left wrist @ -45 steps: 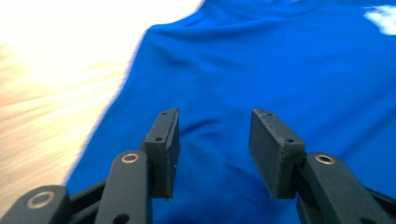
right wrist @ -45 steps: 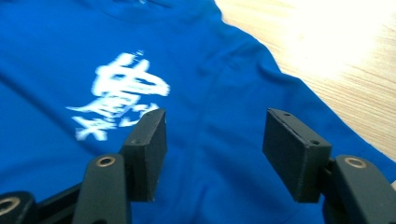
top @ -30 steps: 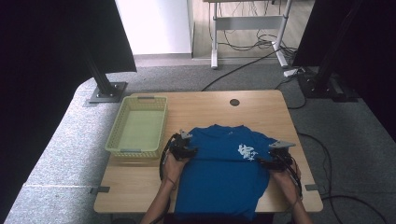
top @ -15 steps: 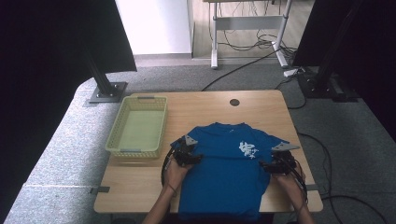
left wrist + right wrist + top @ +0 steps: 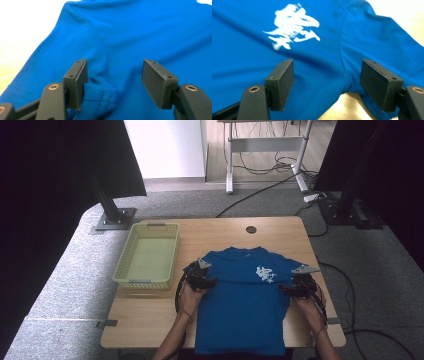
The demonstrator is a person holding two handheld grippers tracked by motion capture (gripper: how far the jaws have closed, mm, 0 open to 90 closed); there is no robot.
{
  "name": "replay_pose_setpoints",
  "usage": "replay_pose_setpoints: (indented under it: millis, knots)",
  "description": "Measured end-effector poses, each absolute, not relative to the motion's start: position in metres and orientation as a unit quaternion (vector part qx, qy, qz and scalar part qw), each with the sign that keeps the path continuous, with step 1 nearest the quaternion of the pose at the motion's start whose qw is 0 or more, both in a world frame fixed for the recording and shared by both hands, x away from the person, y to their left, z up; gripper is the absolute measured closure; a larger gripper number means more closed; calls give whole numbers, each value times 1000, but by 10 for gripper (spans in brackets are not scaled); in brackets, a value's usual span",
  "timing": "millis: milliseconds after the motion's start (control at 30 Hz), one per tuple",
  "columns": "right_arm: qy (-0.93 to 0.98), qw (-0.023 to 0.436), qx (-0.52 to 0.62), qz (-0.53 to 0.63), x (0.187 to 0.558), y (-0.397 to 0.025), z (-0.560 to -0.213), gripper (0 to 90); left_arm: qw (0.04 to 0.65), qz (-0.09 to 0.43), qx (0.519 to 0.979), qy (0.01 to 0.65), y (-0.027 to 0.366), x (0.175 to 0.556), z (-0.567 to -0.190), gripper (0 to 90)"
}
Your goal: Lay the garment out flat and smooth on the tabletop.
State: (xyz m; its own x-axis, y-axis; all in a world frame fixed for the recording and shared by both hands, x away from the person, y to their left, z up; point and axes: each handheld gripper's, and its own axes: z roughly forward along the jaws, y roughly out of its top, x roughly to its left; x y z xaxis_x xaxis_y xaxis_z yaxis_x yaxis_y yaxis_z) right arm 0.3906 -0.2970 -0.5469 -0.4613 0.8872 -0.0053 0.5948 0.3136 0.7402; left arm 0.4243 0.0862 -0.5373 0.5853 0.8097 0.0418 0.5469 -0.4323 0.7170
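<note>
A blue T-shirt (image 5: 245,300) with a white chest print (image 5: 264,273) lies flat, front up, on the wooden table (image 5: 150,320), its hem hanging over the near edge. My left gripper (image 5: 206,282) sits at the shirt's left armpit, jaws open, with a fold of blue shirt cloth (image 5: 100,92) bunched between them. My right gripper (image 5: 289,289) is at the right armpit, open, straddling the seam below the sleeve (image 5: 384,50); bare table (image 5: 342,107) shows between its jaws. The white print (image 5: 294,25) lies just ahead of it.
A pale green plastic basket (image 5: 148,255), with nothing in it, stands on the table's left part, close to my left gripper. A dark round grommet (image 5: 251,229) is at the table's far side. Beyond the table are black stand bases, a desk frame and floor cables.
Both grippers have slid toward the near edge along the shirt's sides, and the shirt has come nearer with them, more of its hem over the edge.
</note>
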Motion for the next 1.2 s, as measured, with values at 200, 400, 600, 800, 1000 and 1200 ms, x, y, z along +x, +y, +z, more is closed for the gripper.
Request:
replay_pose_setpoints:
  millis: [200, 400, 600, 800, 1000, 1200]
  knots:
    - [792, 199, 458, 350, 357, -298, -541, 270, 325, 184, 841, 391, 87, 399, -543, 338]
    - [822, 186, 437, 316, 330, -292, -550, 278, 332, 182, 840, 390, 92, 399, -546, 314]
    - [807, 223, 470, 279, 322, -316, -545, 334, 343, 184, 833, 394, 97, 402, -549, 315]
    - [802, 193, 449, 342, 305, -309, -539, 317, 345, 186, 831, 395, 97, 403, -549, 314]
    - [818, 193, 441, 315, 301, -304, -550, 338, 345, 185, 832, 394, 97, 403, -549, 315]
    - [801, 208, 468, 311, 287, -318, -541, 355, 346, 187, 830, 395, 97, 402, -549, 316]
